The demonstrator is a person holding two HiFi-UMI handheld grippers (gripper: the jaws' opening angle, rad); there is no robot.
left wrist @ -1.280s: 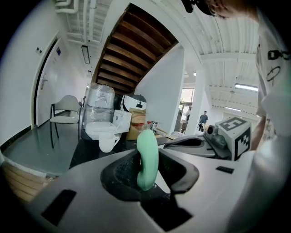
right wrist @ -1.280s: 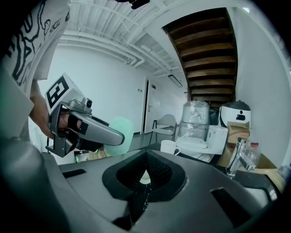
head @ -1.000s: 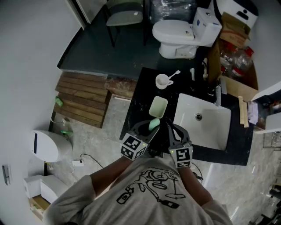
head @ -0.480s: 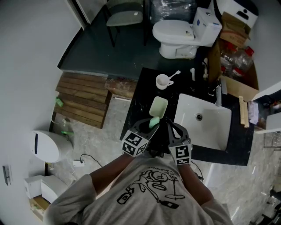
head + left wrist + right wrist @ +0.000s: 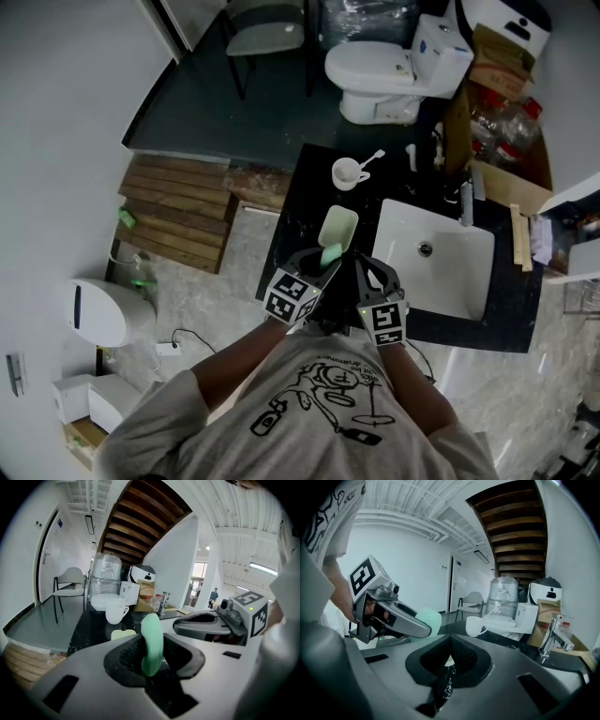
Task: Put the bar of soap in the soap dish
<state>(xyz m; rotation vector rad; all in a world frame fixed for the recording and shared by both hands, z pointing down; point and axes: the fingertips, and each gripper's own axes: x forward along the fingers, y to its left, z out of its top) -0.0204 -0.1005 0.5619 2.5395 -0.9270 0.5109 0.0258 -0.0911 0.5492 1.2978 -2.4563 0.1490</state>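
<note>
My left gripper [image 5: 320, 265] grips the green bar of soap [image 5: 152, 644], which stands on its edge between the jaws, just over the near end of the pale soap dish [image 5: 338, 225]. The dish lies on the black worktop [image 5: 302, 187], beside the sink [image 5: 441, 272]. My right gripper [image 5: 449, 660] is closed and empty, just beside the left one.

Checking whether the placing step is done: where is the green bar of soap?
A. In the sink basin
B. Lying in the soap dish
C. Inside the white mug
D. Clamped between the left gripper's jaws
D: the bar of soap stands on edge, pinched between the pads of the left gripper, while the soap dish ahead on the counter is empty.
</note>
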